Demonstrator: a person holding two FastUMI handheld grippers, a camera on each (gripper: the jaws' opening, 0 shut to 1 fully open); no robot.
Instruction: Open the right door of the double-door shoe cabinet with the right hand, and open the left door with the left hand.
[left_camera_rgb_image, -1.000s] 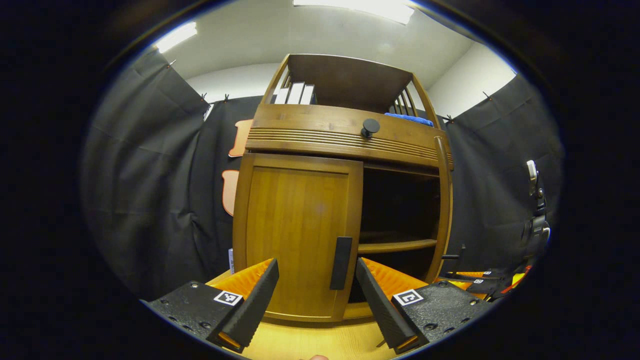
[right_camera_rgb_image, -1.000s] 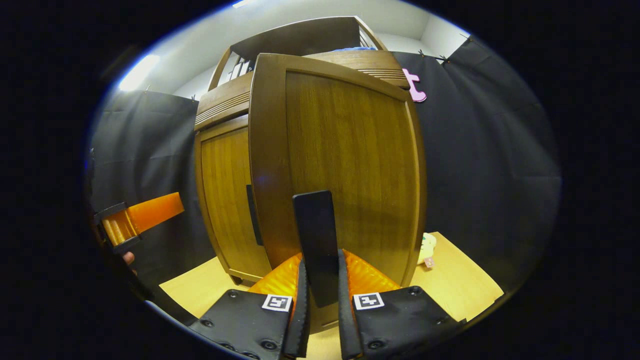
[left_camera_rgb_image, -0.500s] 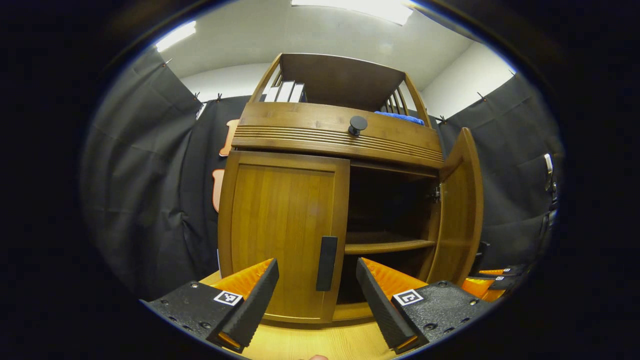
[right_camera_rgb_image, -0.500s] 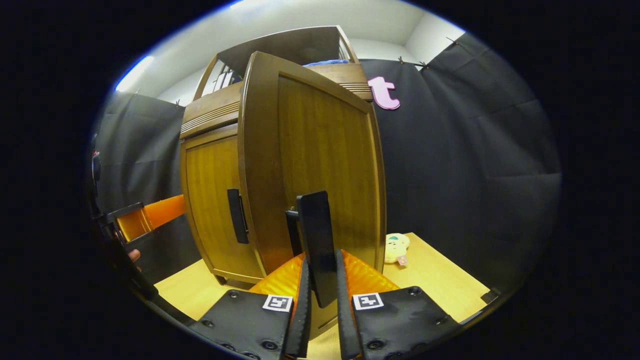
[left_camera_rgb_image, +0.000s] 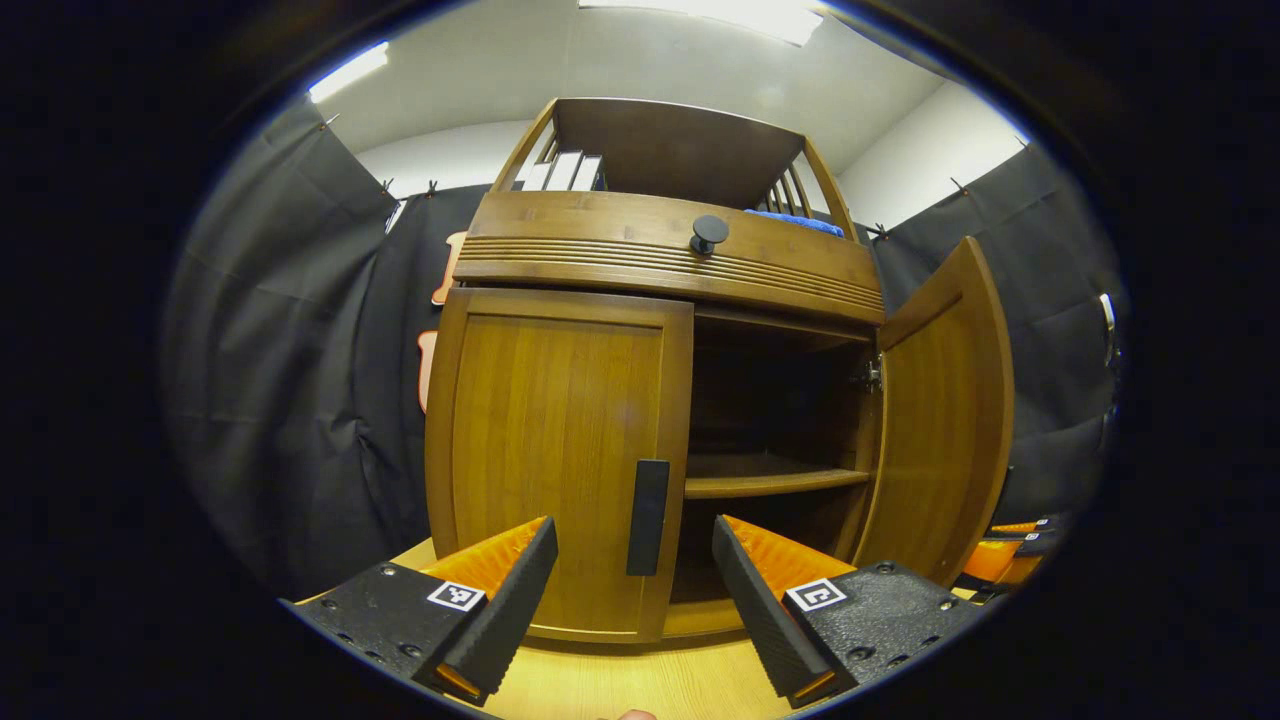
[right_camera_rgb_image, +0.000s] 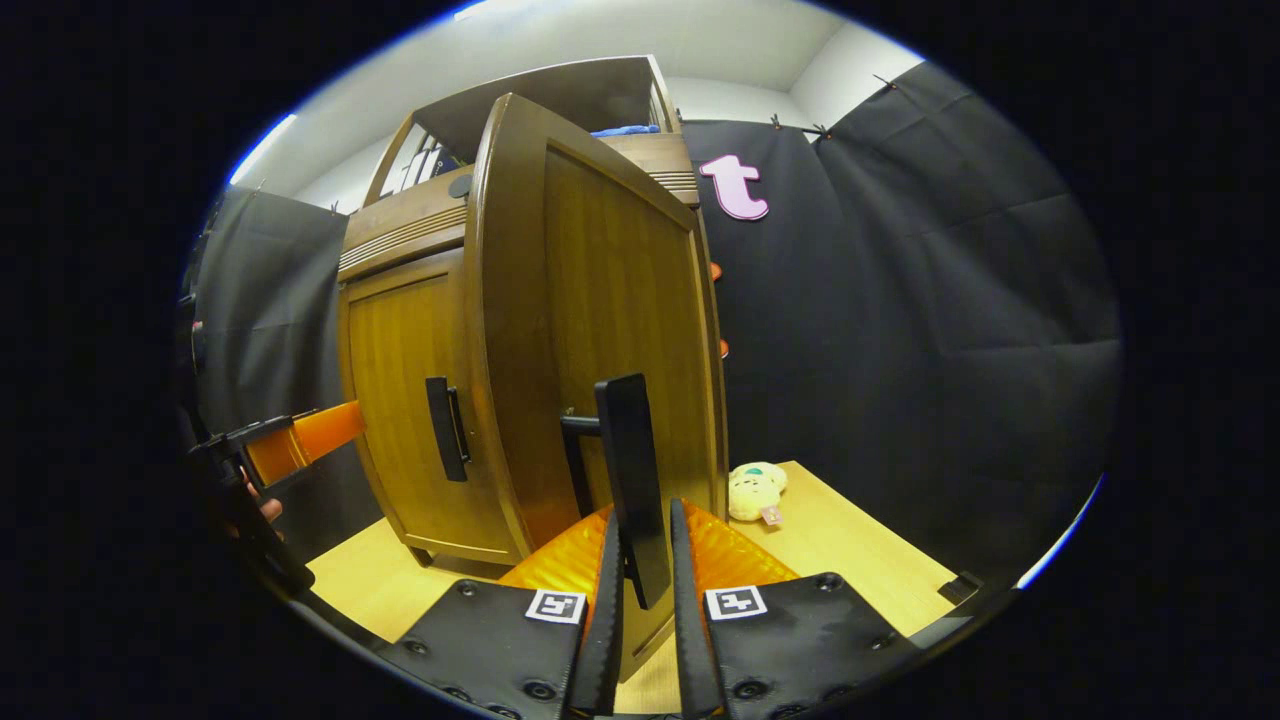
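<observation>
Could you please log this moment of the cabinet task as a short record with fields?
right door: swung open
right door handle: clamped by right gripper
left door: closed
left door handle: untouched
left gripper: open, in front of the left door handle
inside shelf: bare where visible
plush toy: on the floor beside the cabinet

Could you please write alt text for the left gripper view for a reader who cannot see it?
The left gripper hangs open in front of the closed left door of a wooden shoe cabinet, its fingers either side of the door's handle but not touching it. The right door stands swung open, showing a bare shelf inside.
</observation>
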